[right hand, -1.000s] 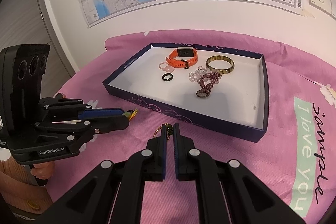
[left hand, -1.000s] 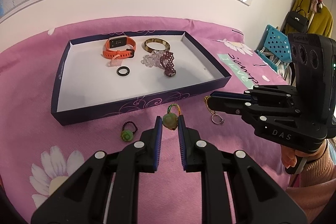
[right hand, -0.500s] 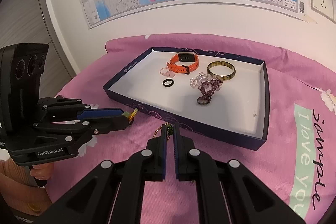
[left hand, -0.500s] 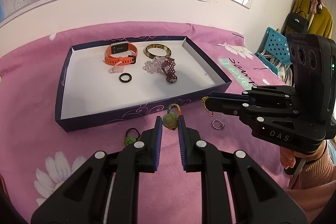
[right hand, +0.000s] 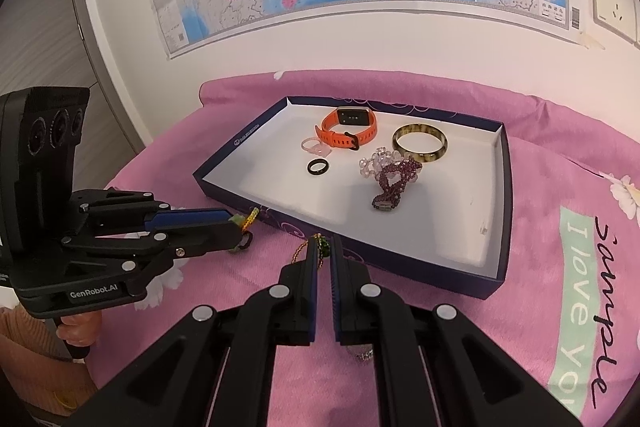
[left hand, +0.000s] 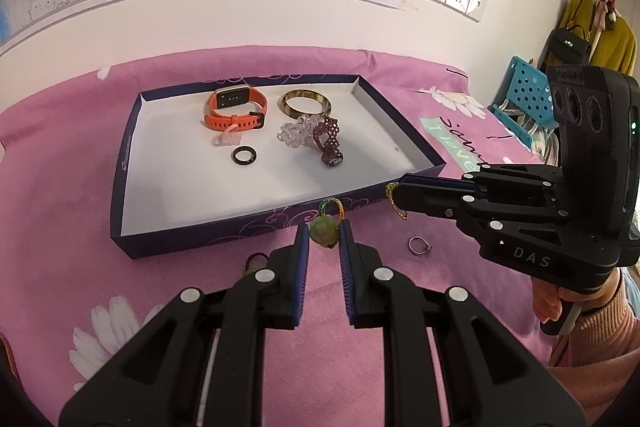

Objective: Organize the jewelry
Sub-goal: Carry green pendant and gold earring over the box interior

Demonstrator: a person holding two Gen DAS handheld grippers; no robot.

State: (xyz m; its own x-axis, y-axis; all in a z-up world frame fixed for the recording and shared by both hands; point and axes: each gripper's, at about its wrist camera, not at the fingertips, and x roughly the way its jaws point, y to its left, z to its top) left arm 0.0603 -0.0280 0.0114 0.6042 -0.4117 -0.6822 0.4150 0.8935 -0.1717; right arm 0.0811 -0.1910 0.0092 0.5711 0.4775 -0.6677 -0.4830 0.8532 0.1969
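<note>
Both claws are hanging over the pink bedspread (left hand: 100,307) just short of the box (left hand: 128,163), each one carrying a piece. The left claw (left hand: 324,241) is clenched on a green bead charm (left hand: 323,231) with a rainbow cord loop; the right claw (right hand: 323,253) is pinched tight on a gold chain charm (right hand: 316,247) with a dark green bead, which is dangling from its tips.

Compared with a second ago, the two pieces are now hanging clear of the bedspread instead of lying on it. The left claw's view is also showing the near wall of the box sitting a little farther off and higher, while the right claw's view is barely differing. So the picking up looks finished, and what I judge to be coming is the carry over the near wall and a drop onto the white floor of the box.

Already lying inside are an orange watch (left hand: 236,109), a bangle (left hand: 306,103), a black ring (left hand: 244,155) and a purple beaded bracelet (left hand: 328,139). A silver ring (left hand: 419,246) and a second green charm (left hand: 252,267) are waiting on the bedspread, so the sorting is not nearly done.
</note>
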